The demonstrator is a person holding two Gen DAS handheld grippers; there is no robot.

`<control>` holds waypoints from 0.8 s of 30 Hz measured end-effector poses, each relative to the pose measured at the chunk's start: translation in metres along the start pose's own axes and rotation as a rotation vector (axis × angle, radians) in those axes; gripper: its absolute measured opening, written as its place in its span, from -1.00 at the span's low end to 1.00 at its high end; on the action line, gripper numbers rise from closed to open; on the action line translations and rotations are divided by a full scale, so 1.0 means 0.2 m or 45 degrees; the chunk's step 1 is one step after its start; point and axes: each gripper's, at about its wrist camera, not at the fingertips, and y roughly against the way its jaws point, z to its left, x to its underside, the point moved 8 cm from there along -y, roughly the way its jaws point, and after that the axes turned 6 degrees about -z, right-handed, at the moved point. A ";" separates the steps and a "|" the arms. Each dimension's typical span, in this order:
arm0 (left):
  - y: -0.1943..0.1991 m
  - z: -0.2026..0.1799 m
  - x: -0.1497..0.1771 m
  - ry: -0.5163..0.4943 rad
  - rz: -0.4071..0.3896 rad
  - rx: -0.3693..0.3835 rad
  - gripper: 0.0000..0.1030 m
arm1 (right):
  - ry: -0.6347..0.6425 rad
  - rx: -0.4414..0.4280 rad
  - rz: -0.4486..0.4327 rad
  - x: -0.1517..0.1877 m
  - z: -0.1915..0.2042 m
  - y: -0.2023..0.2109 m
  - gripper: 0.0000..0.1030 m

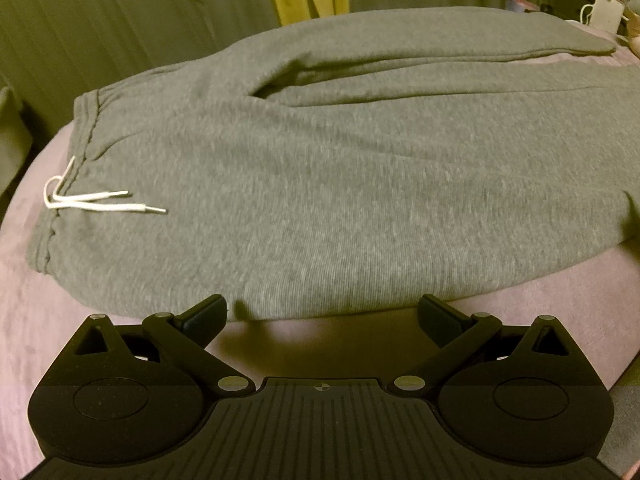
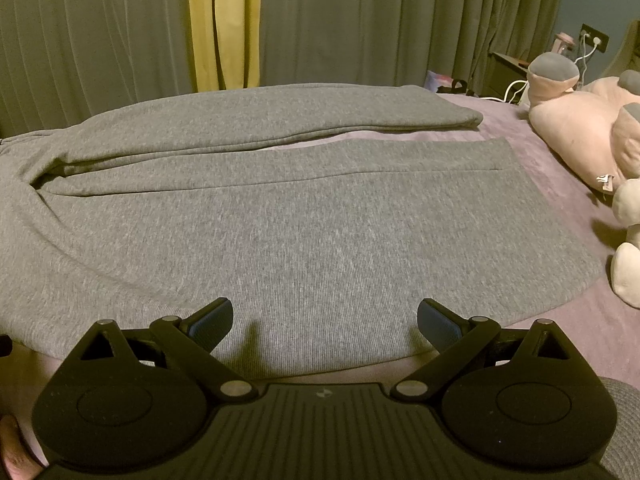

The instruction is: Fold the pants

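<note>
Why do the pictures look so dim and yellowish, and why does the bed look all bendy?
In the left wrist view the light is low and warm, the bed bulges like a dome from the fisheye lens, and the pants and drawstring look slightly smeared. In the right wrist view the pants look sharper, the curtains bow, and the open right gripper throws soft shadows on the cloth.

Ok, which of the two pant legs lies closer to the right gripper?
The near leg, the flat one whose edge lies just ahead of the open right gripper. The far leg lies beyond it by the curtain, with a strip of bedspread between.
</note>
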 end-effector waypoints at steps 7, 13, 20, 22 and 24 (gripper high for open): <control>0.01 0.00 -0.01 0.000 0.007 0.000 1.00 | 0.000 -0.001 0.001 0.00 0.00 0.00 0.92; 0.01 0.00 -0.01 0.001 0.009 0.002 1.00 | -0.001 -0.001 0.000 0.00 0.00 0.00 0.92; 0.01 0.01 -0.01 0.002 0.011 0.003 1.00 | -0.001 0.000 0.000 0.00 0.00 0.00 0.92; 0.01 0.00 0.00 0.003 0.011 0.003 1.00 | -0.001 -0.001 0.001 0.00 0.00 0.00 0.92; 0.01 0.01 0.00 0.005 0.013 0.004 1.00 | -0.001 -0.001 0.000 0.00 0.00 0.00 0.92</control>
